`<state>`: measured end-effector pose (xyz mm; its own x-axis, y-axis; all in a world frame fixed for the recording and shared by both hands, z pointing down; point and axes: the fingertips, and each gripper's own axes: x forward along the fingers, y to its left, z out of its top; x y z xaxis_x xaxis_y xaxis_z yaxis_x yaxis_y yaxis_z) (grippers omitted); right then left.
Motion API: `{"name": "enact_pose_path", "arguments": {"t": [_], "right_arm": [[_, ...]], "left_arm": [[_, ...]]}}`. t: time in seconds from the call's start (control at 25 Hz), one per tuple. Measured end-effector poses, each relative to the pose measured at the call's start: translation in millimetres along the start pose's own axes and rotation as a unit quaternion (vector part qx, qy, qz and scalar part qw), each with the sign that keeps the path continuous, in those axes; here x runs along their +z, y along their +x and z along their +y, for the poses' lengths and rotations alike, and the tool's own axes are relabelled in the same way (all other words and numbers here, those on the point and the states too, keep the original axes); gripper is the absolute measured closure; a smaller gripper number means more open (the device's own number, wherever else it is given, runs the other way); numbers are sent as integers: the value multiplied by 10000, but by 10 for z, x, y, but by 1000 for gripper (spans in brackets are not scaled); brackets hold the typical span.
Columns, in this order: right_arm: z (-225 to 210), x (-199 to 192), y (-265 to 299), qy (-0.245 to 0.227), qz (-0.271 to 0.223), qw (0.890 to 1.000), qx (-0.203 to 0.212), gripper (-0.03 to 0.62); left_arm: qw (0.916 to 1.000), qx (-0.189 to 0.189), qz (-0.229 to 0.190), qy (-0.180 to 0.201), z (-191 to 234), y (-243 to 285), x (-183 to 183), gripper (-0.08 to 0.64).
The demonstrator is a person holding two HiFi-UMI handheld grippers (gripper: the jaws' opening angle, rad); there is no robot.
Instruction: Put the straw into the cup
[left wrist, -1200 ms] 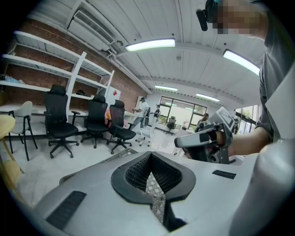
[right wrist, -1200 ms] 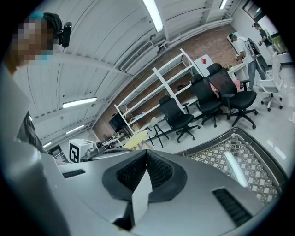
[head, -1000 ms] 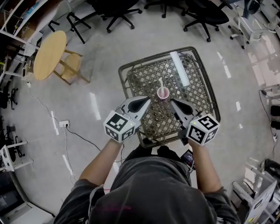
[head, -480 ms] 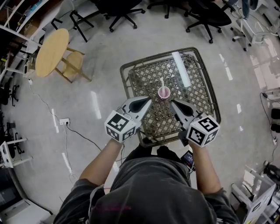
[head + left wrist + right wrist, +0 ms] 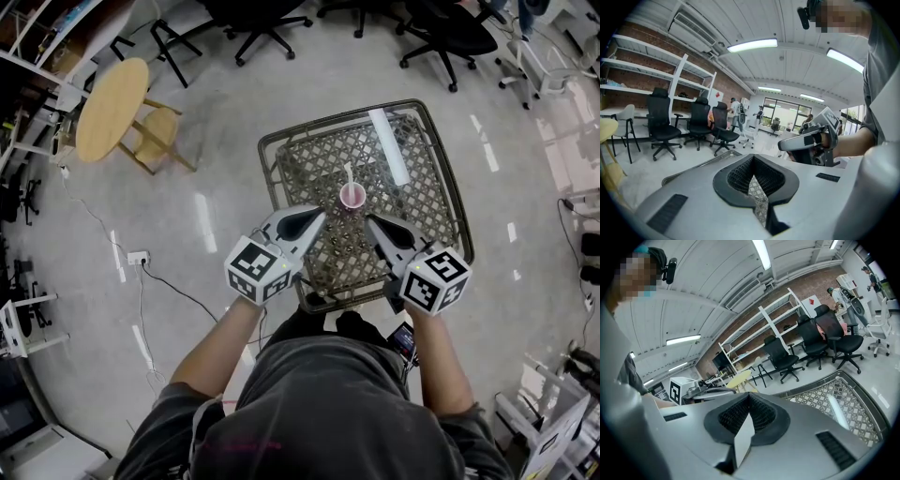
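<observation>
Both of my tongs are pressed together and hold nothing. The left tongs (image 5: 317, 215) and the right tongs (image 5: 371, 221) each show their tips meeting with no object between them in their own views.

The pink cup (image 5: 352, 197) stands on the lattice table (image 5: 281, 178), just ahead of the two tips and between them, slightly nearer the right pair. The straw (image 5: 347, 175) is in the cup, its top leaning away from me over the far rim. As I read it, the job is done, so the risk lies in how I pull out.

The main risk is a nudge. If either tip drifts inward or forward it meets the cup wall, and the cup looks light enough to slide or tip, spilling the straw out.

Neither gripper view shows the cup at all. I can judge the gap only from the head view, which looks steeply down and gives a poor sense of height.

The straw also sits loose in a wide mouth, so a knock to the table, whose near edge is close to my legs, could swing it round or out. I would draw both tongs straight back toward me, apart from each other, without crossing in front of the cup.
</observation>
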<state>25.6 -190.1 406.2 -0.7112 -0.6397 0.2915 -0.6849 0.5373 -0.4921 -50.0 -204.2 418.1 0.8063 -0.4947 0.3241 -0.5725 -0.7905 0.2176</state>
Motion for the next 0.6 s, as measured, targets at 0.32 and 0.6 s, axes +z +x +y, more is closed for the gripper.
{"name": "enact_pose_path", "arguments": {"t": [0.32,0.6], "right_arm": [[39,8,32,-25,27,10000,24,578],[33,-15,49,-28,64,10000,34,578]], "left_arm": [[10000,21,4,-11,32,-42,-1,551],[10000,18,33,-22,54,-31,-31,551]]}}
